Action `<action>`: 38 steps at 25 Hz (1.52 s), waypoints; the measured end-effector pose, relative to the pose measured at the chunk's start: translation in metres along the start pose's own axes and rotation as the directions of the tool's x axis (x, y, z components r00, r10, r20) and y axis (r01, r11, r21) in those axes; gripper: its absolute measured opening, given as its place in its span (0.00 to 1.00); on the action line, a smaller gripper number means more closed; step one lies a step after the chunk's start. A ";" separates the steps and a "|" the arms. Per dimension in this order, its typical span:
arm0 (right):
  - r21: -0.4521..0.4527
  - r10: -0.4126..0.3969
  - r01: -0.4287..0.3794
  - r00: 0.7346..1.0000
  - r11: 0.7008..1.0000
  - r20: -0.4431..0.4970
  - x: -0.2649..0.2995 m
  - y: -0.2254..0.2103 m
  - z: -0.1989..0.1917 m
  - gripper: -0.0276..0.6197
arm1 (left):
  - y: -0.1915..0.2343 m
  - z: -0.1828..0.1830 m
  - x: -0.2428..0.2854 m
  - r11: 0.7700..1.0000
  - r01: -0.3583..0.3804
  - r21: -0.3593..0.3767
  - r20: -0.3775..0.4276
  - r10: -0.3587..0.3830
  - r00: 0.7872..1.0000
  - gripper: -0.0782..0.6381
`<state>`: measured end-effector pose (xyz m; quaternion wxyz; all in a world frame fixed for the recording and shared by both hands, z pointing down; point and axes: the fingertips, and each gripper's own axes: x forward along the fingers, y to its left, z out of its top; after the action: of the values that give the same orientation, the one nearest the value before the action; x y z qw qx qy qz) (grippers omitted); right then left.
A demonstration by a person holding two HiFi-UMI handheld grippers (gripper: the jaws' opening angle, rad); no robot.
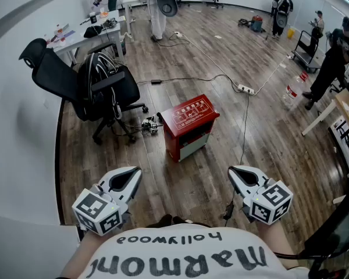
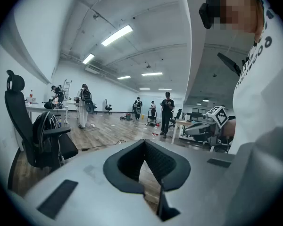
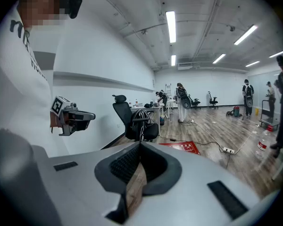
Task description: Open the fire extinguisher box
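The red fire extinguisher box (image 1: 189, 121) stands closed on the wooden floor, its lid with white print facing up. In the right gripper view only the red lid (image 3: 181, 147) shows, beyond the jaws. Both grippers are held close to the person's body, well short of the box and apart from it. My left gripper (image 1: 135, 172) is shut with nothing in it, its jaws meeting at the tips (image 2: 144, 143). My right gripper (image 1: 233, 171) is likewise shut and empty (image 3: 140, 145). Each gripper appears in the other's view: the right gripper (image 2: 212, 120) and the left gripper (image 3: 70, 117).
A black office chair (image 1: 99, 92) with a backpack stands left of the box. Cables and a power strip (image 1: 246, 89) lie on the floor behind and to the right. A desk (image 1: 87, 31) stands at the far left, and several people (image 1: 334, 57) are at the back right.
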<state>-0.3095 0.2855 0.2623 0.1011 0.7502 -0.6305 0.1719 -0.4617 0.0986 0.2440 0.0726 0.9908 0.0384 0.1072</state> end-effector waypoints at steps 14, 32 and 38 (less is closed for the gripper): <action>0.116 -0.013 0.009 0.999 0.993 0.039 0.004 -0.002 0.000 0.06 | 0.010 -0.003 -0.005 1.000 0.016 0.003 0.051 -0.016 0.999 0.12; 0.159 -0.067 0.044 0.987 0.986 0.145 0.022 -0.012 0.026 0.06 | 0.045 0.018 0.001 0.987 0.070 0.145 0.131 -0.090 0.987 0.12; 0.140 -0.047 0.022 0.984 0.990 0.172 0.015 -0.055 0.023 0.06 | 0.035 0.012 0.028 0.996 0.026 0.083 0.125 -0.036 0.991 0.12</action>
<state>-0.2501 0.2734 0.2501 -0.0037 0.7784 -0.6104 0.1468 -0.4298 0.0649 0.2435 0.0363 0.9971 0.0535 0.0412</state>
